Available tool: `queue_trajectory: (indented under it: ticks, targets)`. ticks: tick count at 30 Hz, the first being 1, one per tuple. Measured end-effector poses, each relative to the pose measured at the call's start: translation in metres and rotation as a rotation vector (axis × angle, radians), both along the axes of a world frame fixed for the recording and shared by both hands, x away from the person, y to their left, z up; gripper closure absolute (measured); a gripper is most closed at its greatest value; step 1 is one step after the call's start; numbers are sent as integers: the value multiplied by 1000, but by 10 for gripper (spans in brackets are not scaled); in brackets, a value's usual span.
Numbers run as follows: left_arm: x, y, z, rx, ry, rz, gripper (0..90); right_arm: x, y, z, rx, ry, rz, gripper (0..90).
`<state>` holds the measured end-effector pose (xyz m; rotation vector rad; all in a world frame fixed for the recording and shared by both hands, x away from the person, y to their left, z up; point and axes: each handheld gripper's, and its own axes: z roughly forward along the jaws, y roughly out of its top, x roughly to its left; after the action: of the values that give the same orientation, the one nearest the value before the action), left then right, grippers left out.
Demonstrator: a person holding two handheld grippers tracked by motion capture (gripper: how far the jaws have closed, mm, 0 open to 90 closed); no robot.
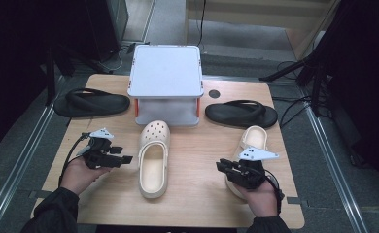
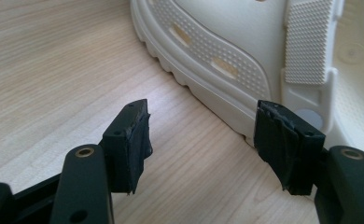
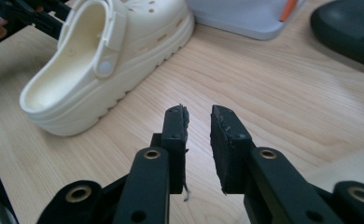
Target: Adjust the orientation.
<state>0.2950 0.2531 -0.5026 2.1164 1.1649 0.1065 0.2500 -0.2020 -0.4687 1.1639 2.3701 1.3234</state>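
Note:
A cream clog (image 1: 153, 158) lies in the middle of the wooden table (image 1: 197, 194), toe toward the far side. My left gripper (image 1: 127, 159) sits just left of it, pointing at its side. In the left gripper view that gripper (image 2: 203, 140) stands wide open, with the clog's ribbed sole (image 2: 208, 88) close ahead and nothing between the jaws. My right gripper (image 1: 221, 166) is to the clog's right, over the heel of a second cream clog (image 1: 255, 138). In the right gripper view its jaws (image 3: 199, 126) stand a narrow gap apart over bare wood, aimed toward the middle clog (image 3: 110, 60).
A grey two-tier stand (image 1: 165, 73) with orange posts sits at the table's far middle. One black flip-flop (image 1: 91, 103) lies at the far left, partly over the edge, and another (image 1: 241, 114) at the far right. Bare wood lies between the two clogs.

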Motion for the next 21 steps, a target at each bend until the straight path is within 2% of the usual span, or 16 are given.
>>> queue_trajectory:
  ticks: [4, 6, 7, 14, 18, 21]
  targets:
    - [4, 1, 0, -21, -1, 15, 378, -6, -14, 0, 4, 11, -37, 875]
    - [8, 1, 2, -4, 13, 12, 379, -7, -17, 0, 6, 11, -39, 887]
    - [9, 2, 2, 3, 3, 10, 381, -10, -23, 0, 2, 13, -55, 900]
    - [16, 3, 4, 4, 1, 10, 382, -16, -39, -2, -11, 19, -92, 900]
    - [18, 4, 4, -24, -14, 18, 384, -20, -49, -4, -24, 31, -117, 900]
    - [21, 6, 2, -38, -4, 25, 384, -26, -58, -4, -31, 35, -138, 900]
